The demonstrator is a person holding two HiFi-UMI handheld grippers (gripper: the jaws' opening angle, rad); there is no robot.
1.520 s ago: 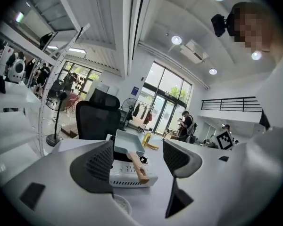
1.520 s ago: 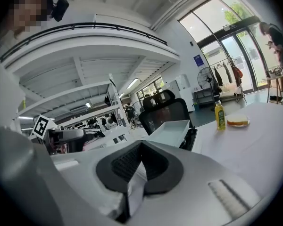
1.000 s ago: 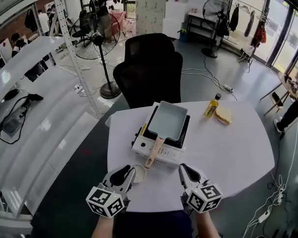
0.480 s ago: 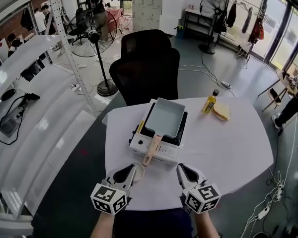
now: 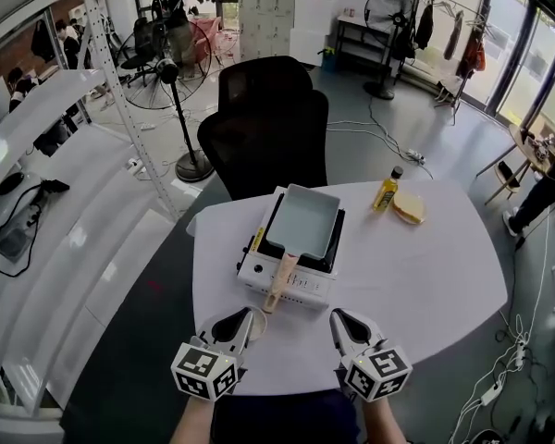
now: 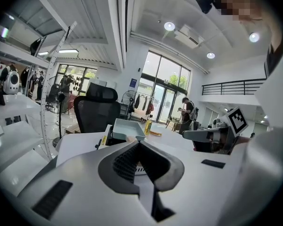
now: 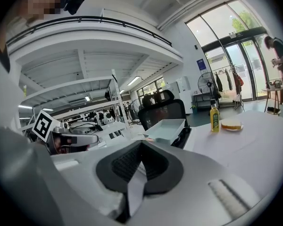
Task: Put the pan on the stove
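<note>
The left gripper [image 5: 244, 320] and right gripper [image 5: 338, 319] are shelled white and lined black. A black-and-white marker cube [image 5: 203, 371] is borne by each.

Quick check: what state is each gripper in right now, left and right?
Left gripper: jaws closed, holding nothing.
Right gripper: jaws closed, holding nothing.

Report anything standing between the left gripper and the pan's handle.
A small white dish sits on the table at the tip of the left gripper, just short of the handle of the pan, which juts past the front of the stove. Nothing else visible lies between them.
</note>
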